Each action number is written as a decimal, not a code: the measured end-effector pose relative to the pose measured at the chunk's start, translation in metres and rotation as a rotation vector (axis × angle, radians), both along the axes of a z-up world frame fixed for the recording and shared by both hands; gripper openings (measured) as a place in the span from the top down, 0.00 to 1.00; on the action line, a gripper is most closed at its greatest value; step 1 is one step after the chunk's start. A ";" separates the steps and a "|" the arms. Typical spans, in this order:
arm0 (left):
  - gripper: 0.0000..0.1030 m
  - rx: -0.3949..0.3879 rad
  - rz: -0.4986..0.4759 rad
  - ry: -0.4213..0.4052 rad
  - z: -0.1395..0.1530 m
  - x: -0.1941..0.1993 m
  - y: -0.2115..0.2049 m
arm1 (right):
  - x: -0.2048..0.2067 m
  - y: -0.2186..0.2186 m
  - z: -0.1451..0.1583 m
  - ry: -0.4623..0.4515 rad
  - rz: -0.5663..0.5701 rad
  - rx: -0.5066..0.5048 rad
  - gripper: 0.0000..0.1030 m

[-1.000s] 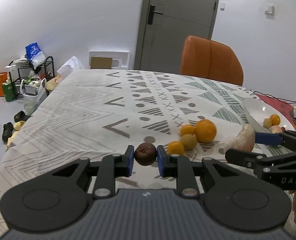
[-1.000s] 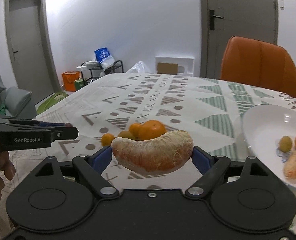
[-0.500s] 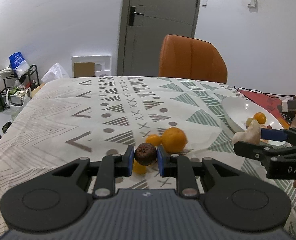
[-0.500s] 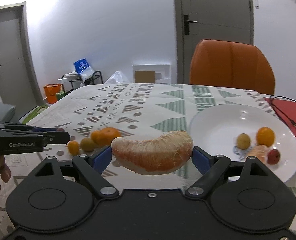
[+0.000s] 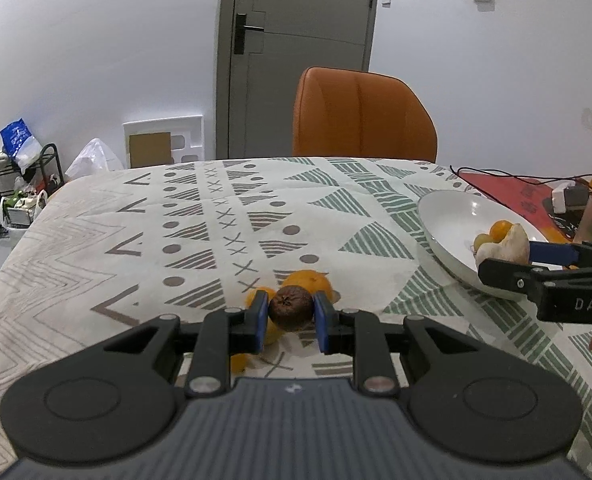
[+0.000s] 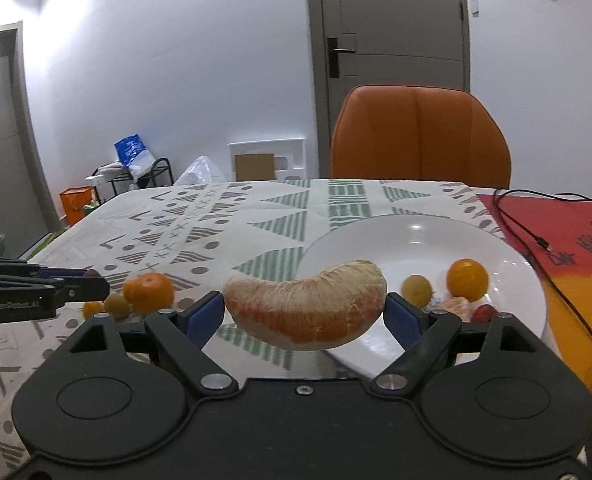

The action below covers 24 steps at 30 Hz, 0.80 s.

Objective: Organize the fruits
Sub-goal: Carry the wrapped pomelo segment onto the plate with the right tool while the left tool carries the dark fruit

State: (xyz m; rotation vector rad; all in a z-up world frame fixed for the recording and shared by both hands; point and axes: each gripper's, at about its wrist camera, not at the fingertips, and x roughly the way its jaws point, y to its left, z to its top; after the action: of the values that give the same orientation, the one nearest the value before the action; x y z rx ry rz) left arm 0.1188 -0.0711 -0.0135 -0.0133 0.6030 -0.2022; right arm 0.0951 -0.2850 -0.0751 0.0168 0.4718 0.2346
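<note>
Left wrist view: our left gripper (image 5: 290, 312) pinches a dark brown fruit (image 5: 291, 307) at lower centre, oranges (image 5: 308, 281) just behind. Right wrist view: our right gripper (image 6: 305, 312) clamps a peeled pomelo segment (image 6: 306, 305) mid-frame, before the white plate (image 6: 396, 240).

The plate (image 6: 508, 248) sat on the table (image 6: 224, 216) right of the loose fruits (image 6: 148, 290), with a chair (image 6: 420, 136) behind.
</note>
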 end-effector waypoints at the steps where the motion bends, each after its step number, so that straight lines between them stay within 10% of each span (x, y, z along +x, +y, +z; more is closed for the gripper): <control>1: 0.78 0.003 -0.002 -0.001 0.000 0.001 -0.002 | 0.001 -0.002 -0.001 0.000 -0.007 0.001 0.19; 24: 0.78 0.067 -0.096 -0.032 0.011 0.019 -0.062 | 0.001 -0.047 -0.010 0.016 -0.080 0.039 0.14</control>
State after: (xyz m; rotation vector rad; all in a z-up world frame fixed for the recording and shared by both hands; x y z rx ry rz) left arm 0.1382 -0.1328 -0.0025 0.0830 0.5790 -0.2747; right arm 0.0965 -0.3319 -0.0849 0.0759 0.4811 0.1650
